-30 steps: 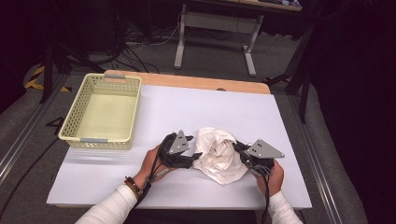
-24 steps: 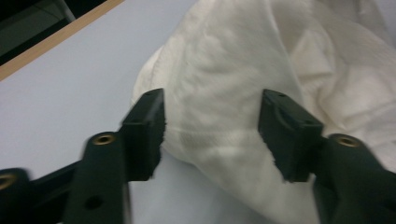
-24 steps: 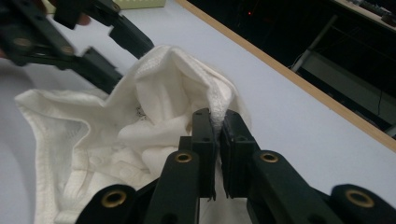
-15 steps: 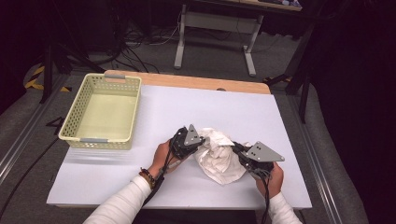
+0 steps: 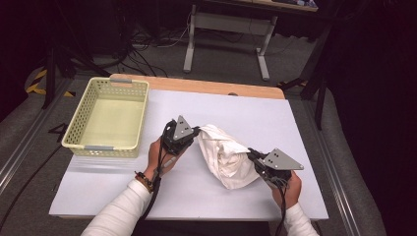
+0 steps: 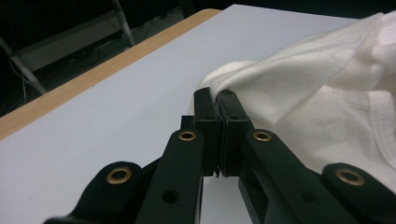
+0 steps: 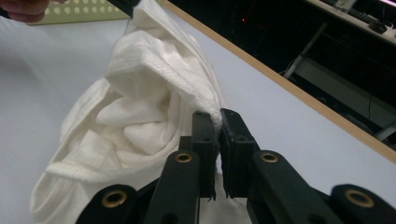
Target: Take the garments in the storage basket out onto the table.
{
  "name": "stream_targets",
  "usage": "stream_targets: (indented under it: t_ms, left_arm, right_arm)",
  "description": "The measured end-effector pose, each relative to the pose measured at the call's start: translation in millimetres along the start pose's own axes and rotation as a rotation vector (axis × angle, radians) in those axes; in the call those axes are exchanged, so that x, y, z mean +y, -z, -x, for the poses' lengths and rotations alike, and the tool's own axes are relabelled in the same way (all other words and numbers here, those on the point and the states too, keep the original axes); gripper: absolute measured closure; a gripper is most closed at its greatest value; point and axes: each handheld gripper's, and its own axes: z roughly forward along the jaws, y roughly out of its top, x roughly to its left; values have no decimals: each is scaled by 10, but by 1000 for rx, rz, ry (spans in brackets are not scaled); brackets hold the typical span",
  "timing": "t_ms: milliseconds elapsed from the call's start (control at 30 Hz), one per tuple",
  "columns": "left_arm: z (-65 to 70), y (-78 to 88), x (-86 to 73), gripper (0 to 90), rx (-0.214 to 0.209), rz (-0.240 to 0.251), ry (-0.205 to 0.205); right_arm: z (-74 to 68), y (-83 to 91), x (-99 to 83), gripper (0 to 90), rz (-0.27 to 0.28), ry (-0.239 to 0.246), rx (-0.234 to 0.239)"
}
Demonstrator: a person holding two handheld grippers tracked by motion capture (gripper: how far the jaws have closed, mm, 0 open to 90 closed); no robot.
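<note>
A crumpled white cloth lies bunched on the white table, stretched between my two grippers. My left gripper is shut on the cloth's upper left edge and holds it a little off the table. In the left gripper view the jaws pinch a fold of the cloth. My right gripper is shut on the cloth's right side. In the right gripper view its jaws clamp a hemmed edge of the cloth.
A pale yellow perforated basket, with nothing in it, stands at the table's left. A wooden strip runs along the far edge. Beyond it are a metal stand's legs and cables on a dark floor.
My left gripper closed on the cloth's left edge, then rose and moved away from me, pulling that edge up and out. The right gripper stayed put, still gripping.
</note>
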Motion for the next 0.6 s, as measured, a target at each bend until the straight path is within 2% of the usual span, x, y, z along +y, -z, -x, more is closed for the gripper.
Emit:
stream_targets:
  t_ms: [133,333,367,467,500,567,600]
  left_arm:
    - [-78,28,7,884,14,4,33]
    - [-138,-32,-42,883,4,-26,58]
    - [-149,-51,-60,883,-1,-35,77]
    - [-171,-99,-96,874,-8,-56,93]
    - [-173,-104,-108,851,-5,-53,95]
    - [-175,-94,-116,823,3,-39,103]
    - [-182,-57,-105,807,0,-16,115]
  right_arm:
    - [61,63,-64,859,-1,-53,29]
    - [114,181,-226,857,-32,-97,30]
    - [113,176,-259,854,-45,-103,35]
    - [94,109,-349,846,-90,-106,56]
    - [85,44,-390,826,-116,-104,74]
    - [95,4,-412,805,-124,-112,83]
    - [104,-3,-419,792,-123,-123,90]
